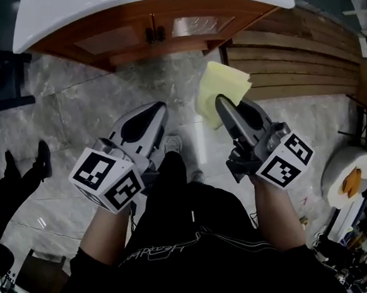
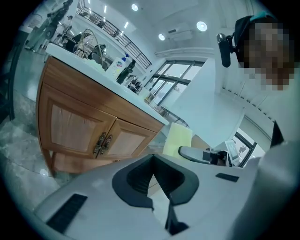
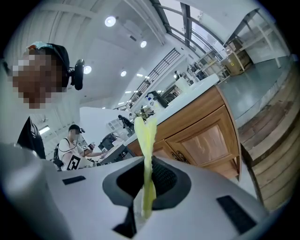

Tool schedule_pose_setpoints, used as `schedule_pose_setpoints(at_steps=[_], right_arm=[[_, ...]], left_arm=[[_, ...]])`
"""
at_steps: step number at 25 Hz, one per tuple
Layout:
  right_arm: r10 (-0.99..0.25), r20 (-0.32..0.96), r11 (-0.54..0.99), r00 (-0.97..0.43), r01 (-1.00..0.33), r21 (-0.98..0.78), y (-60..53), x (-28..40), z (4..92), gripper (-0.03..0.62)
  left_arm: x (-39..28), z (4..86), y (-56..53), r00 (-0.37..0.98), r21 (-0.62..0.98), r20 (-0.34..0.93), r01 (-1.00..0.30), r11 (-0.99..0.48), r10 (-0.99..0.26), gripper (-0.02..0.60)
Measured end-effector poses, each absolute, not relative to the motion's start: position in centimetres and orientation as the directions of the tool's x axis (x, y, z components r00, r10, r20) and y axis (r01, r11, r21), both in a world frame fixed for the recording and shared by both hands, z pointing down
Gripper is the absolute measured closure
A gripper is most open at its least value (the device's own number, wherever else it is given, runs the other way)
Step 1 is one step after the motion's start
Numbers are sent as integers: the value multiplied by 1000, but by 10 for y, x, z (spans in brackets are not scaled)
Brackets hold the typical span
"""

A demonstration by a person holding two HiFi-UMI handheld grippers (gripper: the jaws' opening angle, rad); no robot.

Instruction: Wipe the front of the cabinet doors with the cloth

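Observation:
The wooden cabinet (image 1: pixel 152 31) stands ahead under a white countertop (image 1: pixel 147 3), its two doors (image 2: pixel 84 129) shut with metal handles (image 2: pixel 102 143) at the middle. My right gripper (image 1: pixel 221 102) is shut on a folded yellow cloth (image 1: pixel 222 86), which sticks up past the jaws and hangs short of the doors. From the right gripper view the cloth (image 3: pixel 146 140) stands edge-on between the pads, with the doors (image 3: pixel 204 143) behind. My left gripper (image 1: pixel 160 106) is shut and holds nothing. The left gripper view shows the cloth (image 2: pixel 177 139) and the right gripper (image 2: pixel 197 153) to its right.
Grey marble floor (image 1: pixel 86 112) lies between me and the cabinet. A raised wooden plank deck (image 1: pixel 297 58) runs along the right. Bottles and a tap (image 2: pixel 117 65) stand on the countertop. Someone's dark shoes (image 1: pixel 27 164) are at the left, and a white round stand (image 1: pixel 350 177) at the right.

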State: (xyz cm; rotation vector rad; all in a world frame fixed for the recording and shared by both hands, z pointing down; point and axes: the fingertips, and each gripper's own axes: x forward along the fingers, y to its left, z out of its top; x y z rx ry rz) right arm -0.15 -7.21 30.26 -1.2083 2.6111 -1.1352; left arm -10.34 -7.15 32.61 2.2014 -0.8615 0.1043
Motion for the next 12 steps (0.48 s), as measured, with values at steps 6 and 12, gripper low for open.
schedule_pose_setpoints(at_steps=[6,12], right_arm=[[-669,208,483,-714,-630,-608,-104,-21,321,553],[-647,181,506,-741,-594,-626,-128,-32,345,553]], left_arm=[[-115,346,-103,744,639,309,-623,-451,-592,575],[-123,372,-111,714,642,336,-651,-405,-614,575]])
